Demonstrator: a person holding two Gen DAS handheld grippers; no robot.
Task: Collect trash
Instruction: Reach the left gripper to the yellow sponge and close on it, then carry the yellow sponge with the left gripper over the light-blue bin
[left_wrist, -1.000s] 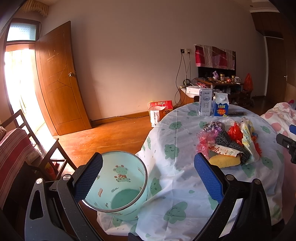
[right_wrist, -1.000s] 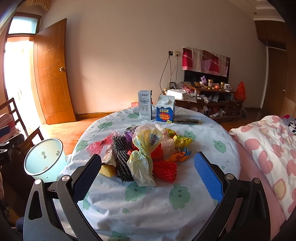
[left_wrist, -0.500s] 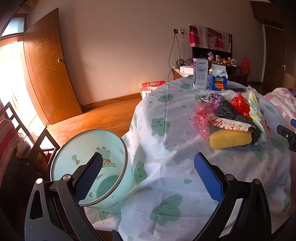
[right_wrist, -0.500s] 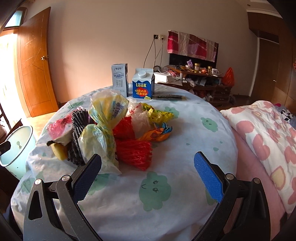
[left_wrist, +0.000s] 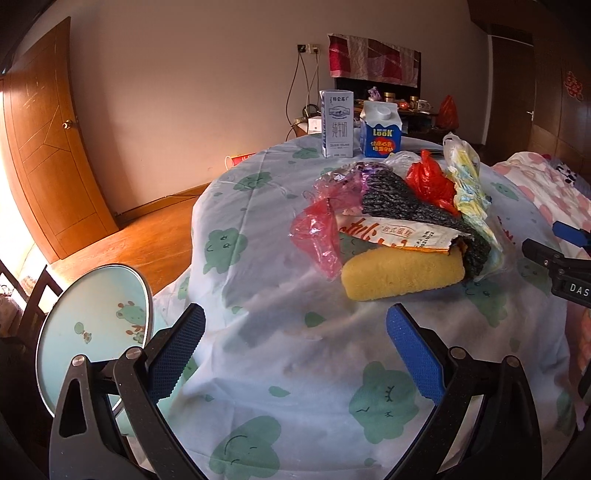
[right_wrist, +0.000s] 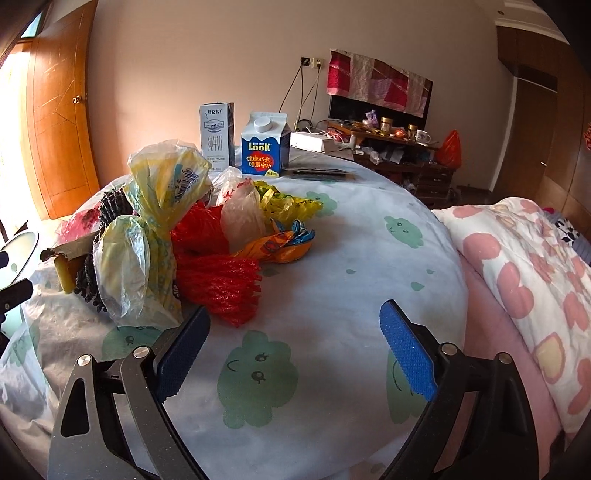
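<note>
A heap of trash lies on the round table (left_wrist: 258, 206): a yellow sponge (left_wrist: 402, 273), a torn snack wrapper (left_wrist: 399, 236), a pink plastic bag (left_wrist: 317, 236), black foam netting (left_wrist: 399, 199), a red bag (left_wrist: 428, 181) and a yellow-white bag (right_wrist: 155, 206). Red foam netting (right_wrist: 221, 284) and an orange wrapper (right_wrist: 277, 247) show in the right wrist view. A pale blue trash bin (left_wrist: 92, 325) stands by the table's left edge. My left gripper (left_wrist: 295, 350) is open and empty, short of the sponge. My right gripper (right_wrist: 291, 350) is open and empty, just right of the red netting.
Two cartons stand at the table's far side: a tall white milk carton (left_wrist: 336, 123) and a blue LOOK carton (left_wrist: 380, 129). A pink-patterned quilt (right_wrist: 524, 258) lies to the right. A wooden door (left_wrist: 48, 155) is at the left, a cluttered sideboard (right_wrist: 391, 147) at the back wall.
Both grippers have moved down and forward toward the trash heap, which looms larger. The bin has slid to the left edge of the left wrist view. Both stay open.
</note>
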